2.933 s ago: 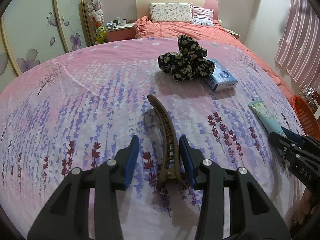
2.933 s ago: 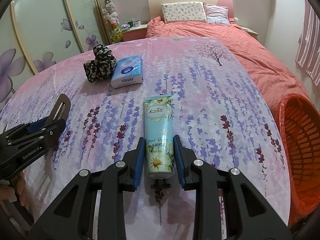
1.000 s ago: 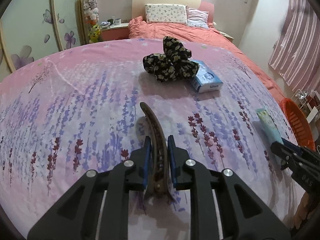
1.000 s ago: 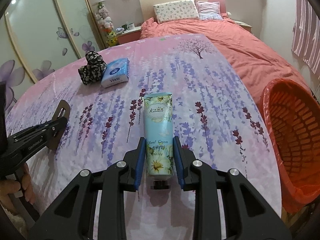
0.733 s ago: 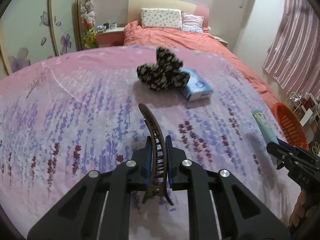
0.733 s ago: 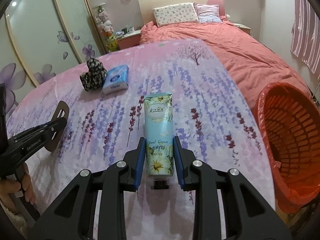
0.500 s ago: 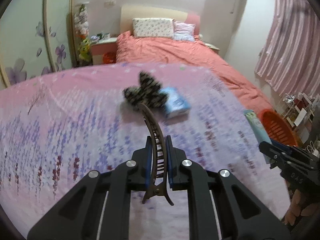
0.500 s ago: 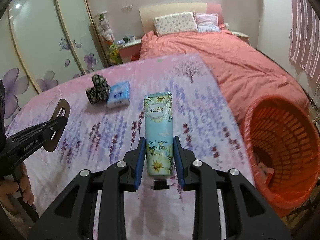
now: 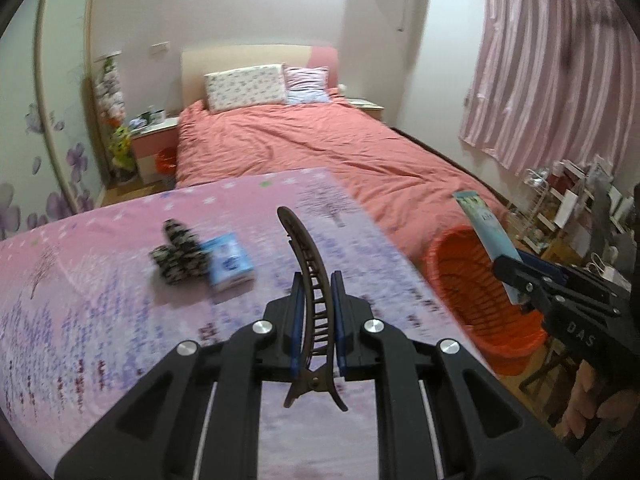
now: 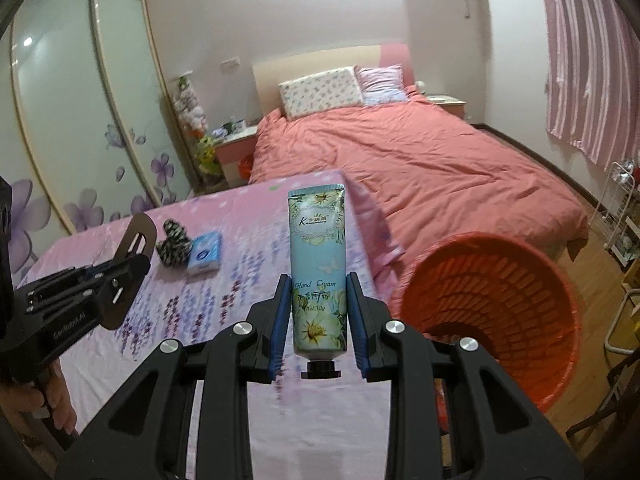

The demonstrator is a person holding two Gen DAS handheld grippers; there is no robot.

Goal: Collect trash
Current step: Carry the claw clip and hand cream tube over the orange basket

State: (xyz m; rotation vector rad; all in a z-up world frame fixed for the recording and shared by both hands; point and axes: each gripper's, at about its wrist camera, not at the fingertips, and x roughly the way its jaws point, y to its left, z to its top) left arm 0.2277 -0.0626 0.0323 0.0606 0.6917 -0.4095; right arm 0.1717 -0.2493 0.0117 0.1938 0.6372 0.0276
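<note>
My way to the orange basket (image 10: 496, 300) is open — its mouth gapes wide, just past the right edge of the bench (image 10: 328, 412), with nothing over the rim. On the bench only the dark floral scrunchie (image 9: 176, 254) and the tissue pack (image 9: 230, 262) lie touching, well off to the left — the rest of the cloth is bare. Beyond the basket a cluttered wire rack (image 10: 622, 216) crowds the wall.

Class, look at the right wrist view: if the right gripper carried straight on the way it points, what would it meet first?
Probably the pink flowered cloth on the table, near its far edge. The right gripper, shut on the hand cream tube, points downward across it; the orange basket sits off to the right. Depth is uncertain.
</note>
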